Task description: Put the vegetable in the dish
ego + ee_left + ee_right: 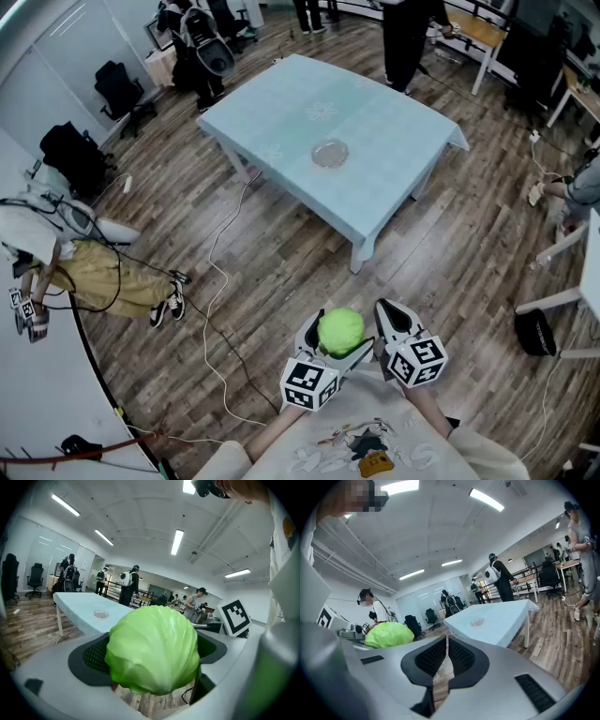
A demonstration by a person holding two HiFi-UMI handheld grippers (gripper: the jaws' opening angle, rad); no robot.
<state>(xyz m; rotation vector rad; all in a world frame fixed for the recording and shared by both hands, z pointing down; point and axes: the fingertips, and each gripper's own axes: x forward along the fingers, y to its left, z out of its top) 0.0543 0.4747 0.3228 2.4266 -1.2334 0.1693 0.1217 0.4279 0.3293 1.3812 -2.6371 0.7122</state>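
A round green cabbage [340,328] sits between the wide-spread jaws of my left gripper [336,343], held close to my chest above the wooden floor. In the left gripper view the cabbage [154,648] fills the gap between the pads. My right gripper [387,309] hangs just to its right, shut and empty, and its pads [458,656] meet with only a thin slit between them. From there the cabbage [389,634] shows at the left. A small clear glass dish [329,153] rests near the middle of the light blue table [394,122], well ahead of both grippers.
A white cable [217,281] runs over the floor between me and the table. Someone in tan trousers [108,281] is at the left, with black chairs and bags [75,155] behind. More people stand beyond the table. A white desk leg [562,300] stands at the right.
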